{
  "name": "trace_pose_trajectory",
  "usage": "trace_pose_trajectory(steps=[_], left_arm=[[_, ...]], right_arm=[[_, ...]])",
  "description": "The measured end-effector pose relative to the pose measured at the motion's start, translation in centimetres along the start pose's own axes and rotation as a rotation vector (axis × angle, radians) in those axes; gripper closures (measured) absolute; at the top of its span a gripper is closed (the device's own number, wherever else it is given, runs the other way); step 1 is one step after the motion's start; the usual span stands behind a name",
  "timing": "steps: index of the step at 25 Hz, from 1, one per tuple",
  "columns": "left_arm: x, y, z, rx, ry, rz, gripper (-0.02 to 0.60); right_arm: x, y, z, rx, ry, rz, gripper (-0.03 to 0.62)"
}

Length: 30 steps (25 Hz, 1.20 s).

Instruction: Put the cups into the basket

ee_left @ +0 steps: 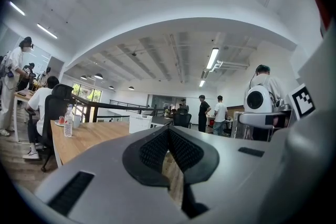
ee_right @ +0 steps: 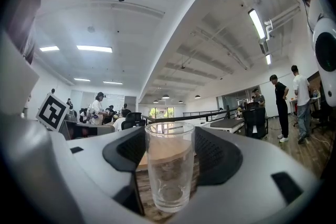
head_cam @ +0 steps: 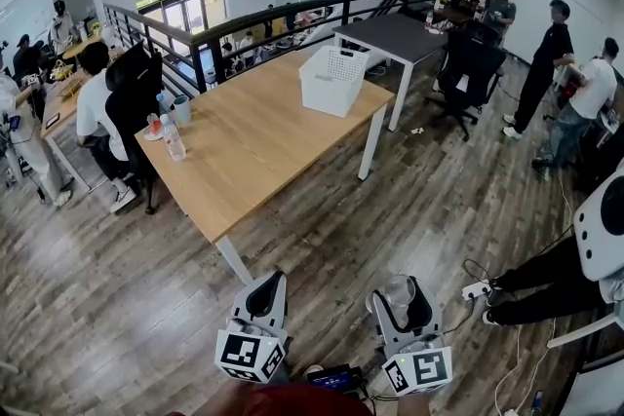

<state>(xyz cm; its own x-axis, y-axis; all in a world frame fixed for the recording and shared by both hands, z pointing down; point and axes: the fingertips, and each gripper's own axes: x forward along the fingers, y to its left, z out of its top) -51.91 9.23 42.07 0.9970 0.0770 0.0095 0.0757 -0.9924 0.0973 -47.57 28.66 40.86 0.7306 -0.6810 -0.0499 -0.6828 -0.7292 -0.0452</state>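
Observation:
Low in the head view, my right gripper (head_cam: 397, 287) is shut on a clear, empty glass cup (head_cam: 395, 293) held upright above the wooden floor. The right gripper view shows the glass (ee_right: 169, 170) standing between the black pads (ee_right: 220, 157), which press on its sides. My left gripper (head_cam: 265, 284) is beside it, shut, with nothing in it; in the left gripper view its pads (ee_left: 152, 152) meet at the tip. The white basket (head_cam: 333, 79) stands at the far end of the wooden table (head_cam: 253, 151), well ahead of both grippers, and is also seen at a distance in the left gripper view (ee_left: 140, 122).
A water bottle (head_cam: 174, 139), a blue-grey cup (head_cam: 181, 108) and a small red-topped cup (head_cam: 154, 125) stand at the table's left edge. A seated person (head_cam: 97, 112) and black chair are beside it. A dark table (head_cam: 395, 36), office chair (head_cam: 470, 65), standing people and floor cables (head_cam: 478, 287) lie to the right.

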Motion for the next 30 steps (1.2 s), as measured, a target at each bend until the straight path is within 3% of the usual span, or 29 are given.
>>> trace_pose_trajectory(steps=[13, 30], left_arm=[[2.2, 0.5, -0.3, 0.018, 0.007, -0.029, 0.575], [9.2, 7.5, 0.1, 0.011, 0.013, -0.047, 0.575]], right_arm=[[1.9, -0.5, 0.3, 0.007, -0.031, 0.002, 0.309], [11.8, 0.4, -0.1, -0.027, -0.014, 0.010, 0.309]])
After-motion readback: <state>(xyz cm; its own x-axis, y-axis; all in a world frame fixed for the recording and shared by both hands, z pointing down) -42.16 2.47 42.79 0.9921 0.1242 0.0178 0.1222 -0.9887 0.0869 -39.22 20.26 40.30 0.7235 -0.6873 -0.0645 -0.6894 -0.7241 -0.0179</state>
